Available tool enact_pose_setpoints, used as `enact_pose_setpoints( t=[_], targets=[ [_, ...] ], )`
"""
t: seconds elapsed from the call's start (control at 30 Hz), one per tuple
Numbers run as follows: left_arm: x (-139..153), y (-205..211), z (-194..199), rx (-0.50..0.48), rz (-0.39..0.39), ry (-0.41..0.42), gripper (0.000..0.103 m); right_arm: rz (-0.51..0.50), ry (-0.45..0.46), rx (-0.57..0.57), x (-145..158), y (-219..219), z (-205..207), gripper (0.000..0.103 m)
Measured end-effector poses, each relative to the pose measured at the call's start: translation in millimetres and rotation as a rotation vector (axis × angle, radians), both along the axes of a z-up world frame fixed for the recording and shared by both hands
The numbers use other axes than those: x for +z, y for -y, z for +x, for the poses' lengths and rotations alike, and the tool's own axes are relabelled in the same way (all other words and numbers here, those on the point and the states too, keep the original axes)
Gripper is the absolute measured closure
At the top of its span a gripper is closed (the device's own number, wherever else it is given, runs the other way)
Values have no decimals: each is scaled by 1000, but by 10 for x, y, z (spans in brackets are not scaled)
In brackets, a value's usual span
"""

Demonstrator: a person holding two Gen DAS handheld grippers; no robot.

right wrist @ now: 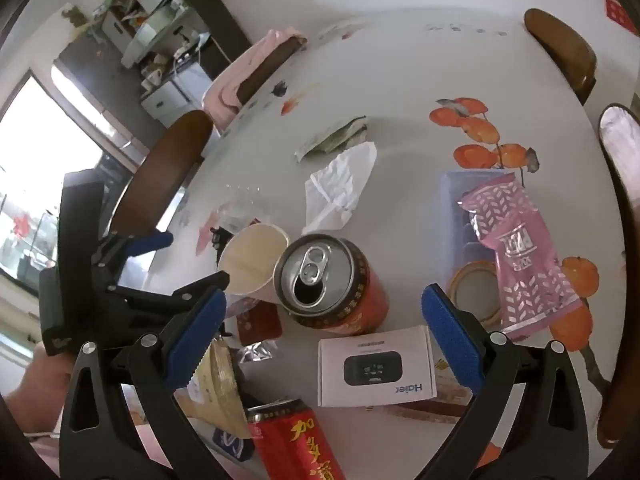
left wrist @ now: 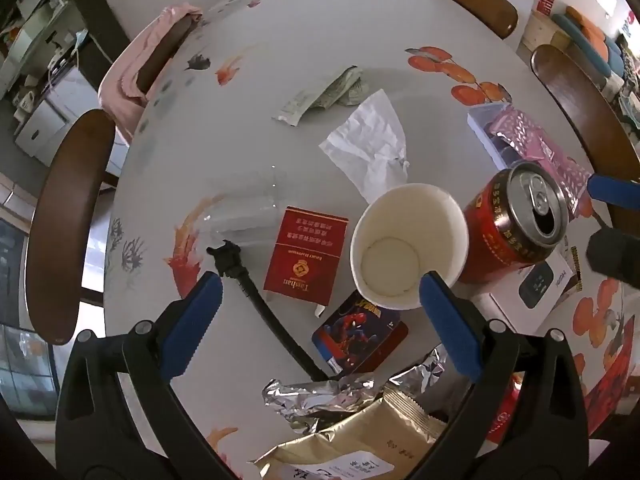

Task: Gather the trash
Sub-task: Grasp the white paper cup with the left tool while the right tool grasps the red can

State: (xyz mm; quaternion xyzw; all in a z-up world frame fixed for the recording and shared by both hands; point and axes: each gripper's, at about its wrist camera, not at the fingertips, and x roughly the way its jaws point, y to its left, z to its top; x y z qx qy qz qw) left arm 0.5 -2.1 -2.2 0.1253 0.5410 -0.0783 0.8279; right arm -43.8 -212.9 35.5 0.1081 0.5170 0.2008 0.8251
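Plenty of trash on show here. A white paper cup stands upright and empty, touching the opened red can on its right. Beyond them lies a crumpled white tissue, and farther still a crushed greenish wrapper. Left of the cup rests a flat red cigarette pack. At the near edge sits crinkled foil, with a second red can lying alongside.

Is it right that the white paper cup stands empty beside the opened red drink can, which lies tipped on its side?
Not quite: the opened red drink can stands upright, its pull-tab top facing up, as the right wrist view shows. The white paper cup is indeed empty beside it.
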Motion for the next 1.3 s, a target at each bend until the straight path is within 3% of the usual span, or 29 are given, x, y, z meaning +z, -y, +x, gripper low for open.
enact_pose_setpoints(
  t=[0.2, 0.4, 0.5, 0.53, 0.57, 0.87, 0.9, 0.97, 1.07, 1.13, 1.27, 1.3],
  targets=[
    [-28, 33, 22, -17, -21, -16, 7, -46, 1, 18, -100, -138, 62, 6],
    [-61, 72, 7, -68, -124, -13, 7, -41, -18, 18, -124, -88, 91, 6],
    [-143, 154, 28, -92, -98, -13, 7, -34, -18, 17, -167, -83, 132, 7],
    [-74, 166, 9, -94, -196, -9, 7, -29, -17, 20, -180, -91, 143, 7],
    [-68, 178, 18, -94, -206, -9, 7, -28, -18, 20, -193, -94, 148, 7],
    [-272, 274, 124, -119, -139, -121, 7, -33, -48, 36, -339, -168, 207, 7],
    [-303, 279, 128, -121, -136, -140, 7, -34, -61, 37, -367, -173, 222, 9],
    [-353, 284, 152, -122, -137, -150, 7, -27, -73, 41, -412, -168, 264, 23],
    [-398, 262, 195, -118, -162, -138, 7, 22, -107, 22, -466, -140, 295, 25],
    [-435, 261, 249, -114, -189, -126, 15, 48, -135, 22, -469, -156, 290, 29],
    [-528, 246, 316, -109, -276, -158, 48, 21, -123, 29, -433, -185, 313, 30],
    [-547, 241, 315, -110, -290, -162, 48, 13, -113, 28, -429, -185, 321, 30]
  ],
)
